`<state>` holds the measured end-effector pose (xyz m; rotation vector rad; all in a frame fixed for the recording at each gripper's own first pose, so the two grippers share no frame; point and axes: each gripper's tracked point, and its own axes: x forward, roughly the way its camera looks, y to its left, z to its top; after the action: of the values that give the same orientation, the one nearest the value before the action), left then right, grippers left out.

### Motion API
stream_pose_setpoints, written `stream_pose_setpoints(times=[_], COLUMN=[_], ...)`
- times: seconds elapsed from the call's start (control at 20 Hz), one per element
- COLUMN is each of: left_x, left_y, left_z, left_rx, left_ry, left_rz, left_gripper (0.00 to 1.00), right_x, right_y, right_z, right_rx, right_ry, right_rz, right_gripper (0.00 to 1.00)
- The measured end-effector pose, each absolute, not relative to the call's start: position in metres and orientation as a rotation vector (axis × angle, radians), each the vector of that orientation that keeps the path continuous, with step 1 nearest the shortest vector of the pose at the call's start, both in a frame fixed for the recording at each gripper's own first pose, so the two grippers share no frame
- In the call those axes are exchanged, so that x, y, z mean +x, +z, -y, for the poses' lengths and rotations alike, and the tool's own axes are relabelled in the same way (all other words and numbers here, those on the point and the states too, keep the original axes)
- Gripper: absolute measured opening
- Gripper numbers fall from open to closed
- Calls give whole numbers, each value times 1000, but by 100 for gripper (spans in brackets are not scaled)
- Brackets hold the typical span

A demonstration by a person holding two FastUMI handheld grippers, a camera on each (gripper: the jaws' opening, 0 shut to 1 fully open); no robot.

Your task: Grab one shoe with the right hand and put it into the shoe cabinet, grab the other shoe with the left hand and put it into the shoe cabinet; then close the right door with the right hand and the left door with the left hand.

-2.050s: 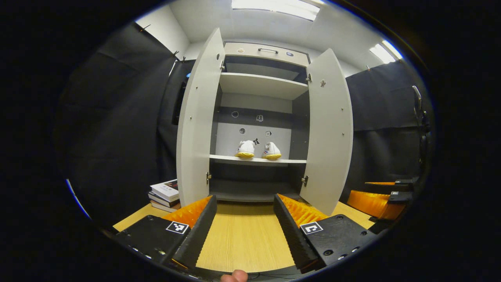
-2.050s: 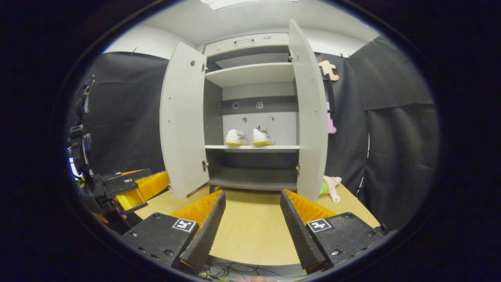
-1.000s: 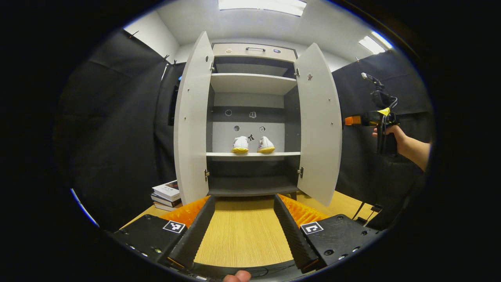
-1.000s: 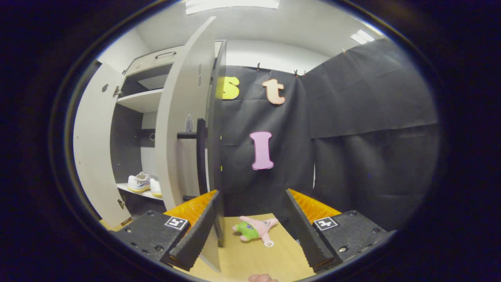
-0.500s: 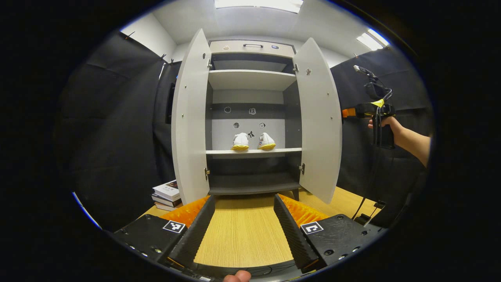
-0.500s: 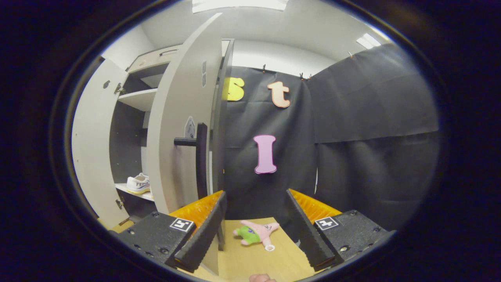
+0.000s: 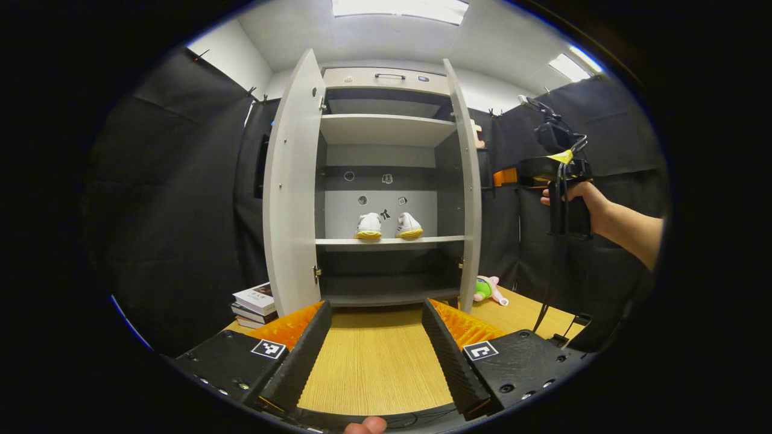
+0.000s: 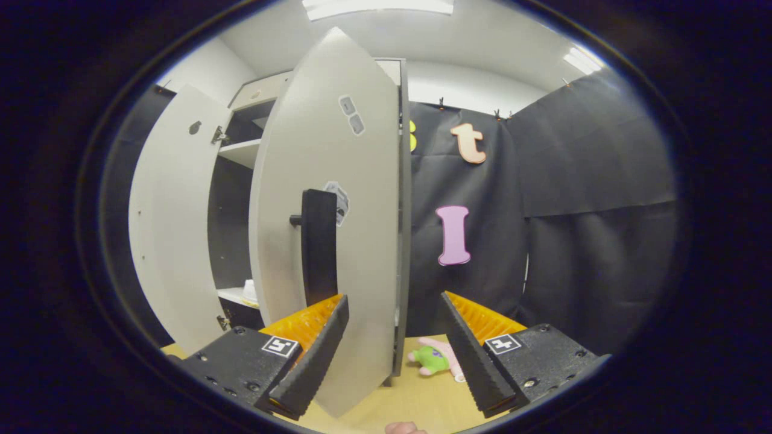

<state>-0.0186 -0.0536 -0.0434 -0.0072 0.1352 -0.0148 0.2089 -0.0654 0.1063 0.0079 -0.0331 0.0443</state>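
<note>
Shoe cabinet with both doors open; both shoes already on its middle shelf. The right gripper, spread wide and empty, nears the right door; the left gripper hangs open, empty.

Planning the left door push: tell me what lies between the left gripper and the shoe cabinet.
In the left gripper view, bare wooden tabletop lies between the left gripper and the shoe cabinet.
</note>
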Motion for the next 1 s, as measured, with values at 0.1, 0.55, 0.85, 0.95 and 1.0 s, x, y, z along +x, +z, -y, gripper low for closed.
stream_pose_setpoints(times=[0.1,0.55,0.85,0.95,1.0], left_x=[-21,-30,-15,-5,1], left_y=[-44,-43,-44,-37,-33], left_z=[46,6,-40,-66,-78], left_rx=[-12,-21,-16,-14,-18], left_ry=[3,91,167,203,221], left_rz=[-134,-143,-154,-150,-141], left_gripper=[91,91,91,91,91], right_x=[220,240,133,98,83], right_y=[106,127,77,44,25], right_z=[39,11,21,15,16], right_rx=[24,-6,-6,-37,-67], right_ry=[74,77,113,117,101], right_rz=[31,82,62,25,5], right_gripper=[97,99,99,99,99])
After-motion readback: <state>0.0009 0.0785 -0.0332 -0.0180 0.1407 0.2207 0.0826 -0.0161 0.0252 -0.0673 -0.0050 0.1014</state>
